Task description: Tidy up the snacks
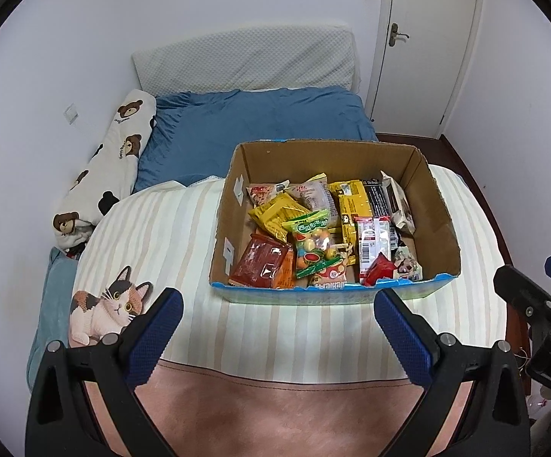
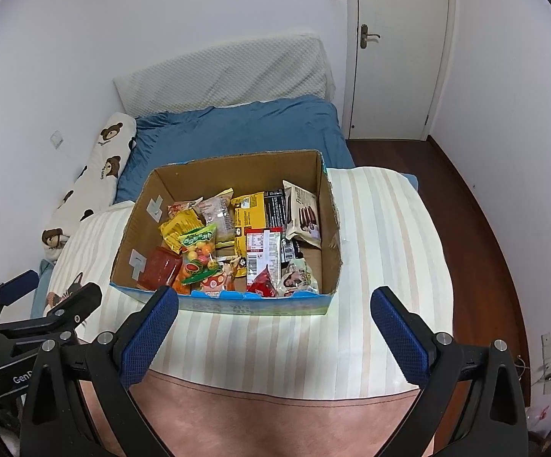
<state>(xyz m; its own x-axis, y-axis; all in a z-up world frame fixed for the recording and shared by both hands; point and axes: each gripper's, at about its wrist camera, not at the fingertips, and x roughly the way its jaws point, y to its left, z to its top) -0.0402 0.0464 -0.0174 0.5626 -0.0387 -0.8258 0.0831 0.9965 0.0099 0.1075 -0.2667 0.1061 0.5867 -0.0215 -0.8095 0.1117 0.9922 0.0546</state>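
Note:
An open cardboard box (image 1: 437, 198) (image 2: 326, 205) stands on a striped blanket, and several snack packets fill it. Among them are a green candy bag (image 1: 311, 242) (image 2: 198, 247), a yellow packet (image 1: 275, 215), a red packet (image 1: 260, 262) (image 2: 163, 268) and a chocolate biscuit pack (image 2: 304, 213). My left gripper (image 1: 279, 321) hangs open just short of the box's near wall, nothing between its blue pads. In the same way my right gripper (image 2: 273, 320) is open and empty, close to the box's near edge. The right gripper's body (image 1: 530, 304) shows at the left wrist view's right edge.
The striped blanket (image 1: 168, 236) (image 2: 382, 236) with a cat print (image 1: 111, 312) covers a bed. A blue pillow (image 1: 252, 122), a bear-print bolster (image 1: 111, 160) and a white headboard cushion (image 1: 245, 57) lie beyond. A white door (image 2: 401, 45) and dark wood floor (image 2: 481, 228) are at the right.

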